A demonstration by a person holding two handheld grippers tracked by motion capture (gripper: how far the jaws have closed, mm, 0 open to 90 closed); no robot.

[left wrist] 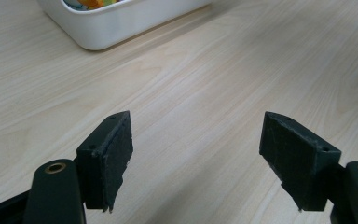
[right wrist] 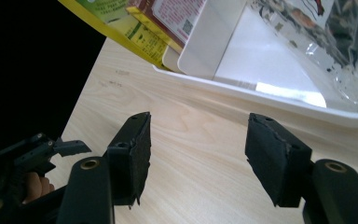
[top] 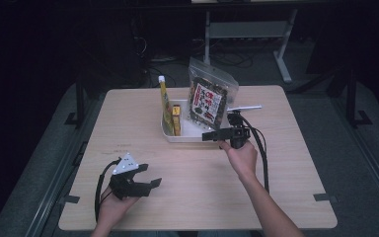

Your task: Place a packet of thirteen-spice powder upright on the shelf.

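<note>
**White tray at the far centre of the tabletop, both grippers empty**

The white tray (top: 193,134) sits on the wooden tabletop (top: 286,187), holding a clear snack bag (top: 207,101) and upright yellow packets (top: 170,113). The right gripper (top: 208,136) hovers just beside the tray's near rim, fingers wide, holding nothing. The left gripper (top: 150,175) hangs well apart near the front edge, fingers (left wrist: 107,158) likewise wide.

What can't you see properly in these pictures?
- Snack bag, high view: its printed words are too small to read.
- White tray, left gripper view: the top edge cuts off its contents.
- Yellow packets, right gripper view: cut off by the top edge, print blurred.
- Tray floor behind the bag, high view: hidden by the bag.
</note>
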